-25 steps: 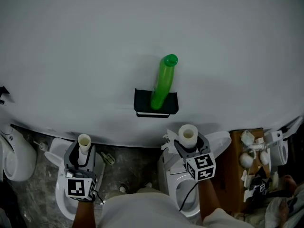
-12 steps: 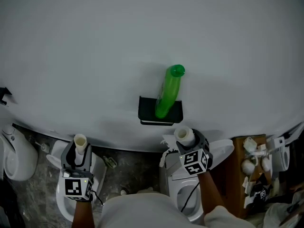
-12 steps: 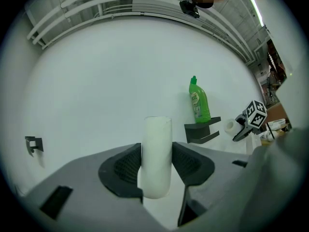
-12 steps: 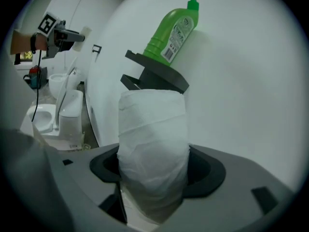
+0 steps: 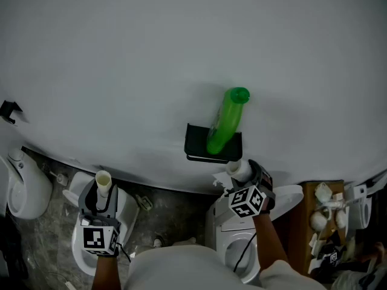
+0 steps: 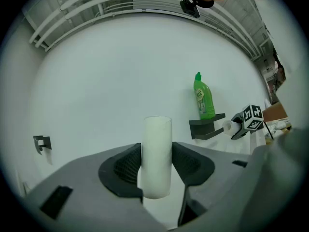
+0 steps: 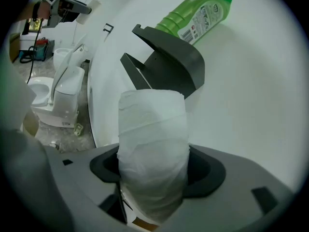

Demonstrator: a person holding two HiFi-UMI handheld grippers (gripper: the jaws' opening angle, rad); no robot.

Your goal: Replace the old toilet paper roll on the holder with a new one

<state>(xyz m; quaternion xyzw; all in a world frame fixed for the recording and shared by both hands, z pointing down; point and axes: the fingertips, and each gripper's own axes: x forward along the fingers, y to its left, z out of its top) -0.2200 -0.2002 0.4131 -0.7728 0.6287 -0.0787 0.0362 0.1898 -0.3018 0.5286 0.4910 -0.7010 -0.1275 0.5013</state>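
Observation:
A black holder (image 5: 199, 144) is fixed to the white wall, and a green bottle (image 5: 228, 121) stands on top of it. My right gripper (image 5: 240, 173) is just below the holder's right end, shut on a new white toilet paper roll (image 5: 237, 168). In the right gripper view the roll (image 7: 153, 149) fills the jaws, with the holder (image 7: 166, 64) and the bottle (image 7: 193, 16) close ahead. My left gripper (image 5: 103, 193) is at lower left, away from the holder, shut on a bare pale cardboard tube (image 5: 103, 182). In the left gripper view the tube (image 6: 156, 153) stands upright between the pads.
White toilets (image 5: 233, 240) stand on the stone floor below both grippers, and another white fixture (image 5: 24, 189) is at far left. A wooden crate (image 5: 317, 213) with small parts is at right. A small black hook (image 5: 9, 110) sticks out of the wall at left.
My right gripper has rolled and dropped with the roll, ending close under the holder. The left gripper with the tube has shifted only slightly.

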